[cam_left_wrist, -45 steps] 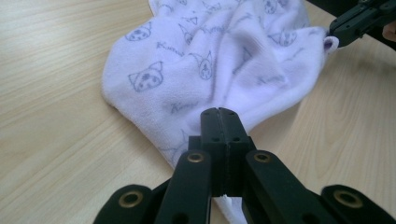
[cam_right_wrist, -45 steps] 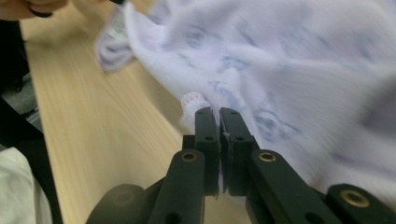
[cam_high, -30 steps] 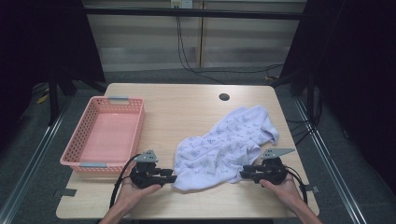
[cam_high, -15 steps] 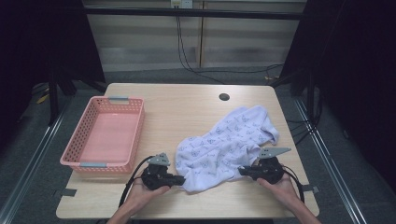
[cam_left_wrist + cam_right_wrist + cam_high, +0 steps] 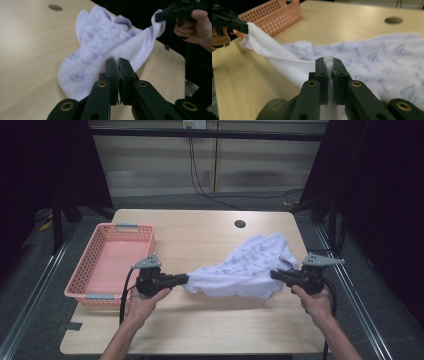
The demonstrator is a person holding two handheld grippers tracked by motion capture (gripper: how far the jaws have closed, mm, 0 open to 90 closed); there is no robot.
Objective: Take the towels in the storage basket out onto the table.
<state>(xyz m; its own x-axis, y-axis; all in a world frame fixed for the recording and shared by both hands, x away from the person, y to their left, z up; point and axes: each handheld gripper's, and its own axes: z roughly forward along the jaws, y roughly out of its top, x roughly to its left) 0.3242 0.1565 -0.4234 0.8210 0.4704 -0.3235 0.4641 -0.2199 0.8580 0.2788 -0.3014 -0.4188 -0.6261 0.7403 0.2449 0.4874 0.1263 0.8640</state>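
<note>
A: Where's the cloth (image 5: pixel 245 267)?

B: Stretched above the desk (image 5: pixel 210 235) between the left gripper (image 5: pixel 184 279) and right gripper (image 5: pixel 274 274), jaws pinching opposite hemmed edges. Probably soft, light, floppy; corners suit gripping.

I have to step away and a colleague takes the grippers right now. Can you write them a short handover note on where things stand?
Left gripper: shut on one edge of the white printed towel.
Right gripper: shut on the opposite end of the same hemmed edge.
Towel: the edge is stretched between the two grippers and lifted; the rest trails on the wooden table, toward its right side.
Pink basket: empty, at the table's left, beside the left gripper.
Done: both ends gripped and the edge pulled straight.
Left, probably: spread or fold the towel, perhaps ending in the basket. Keep both grips closed so that the edge does not slip.
</note>
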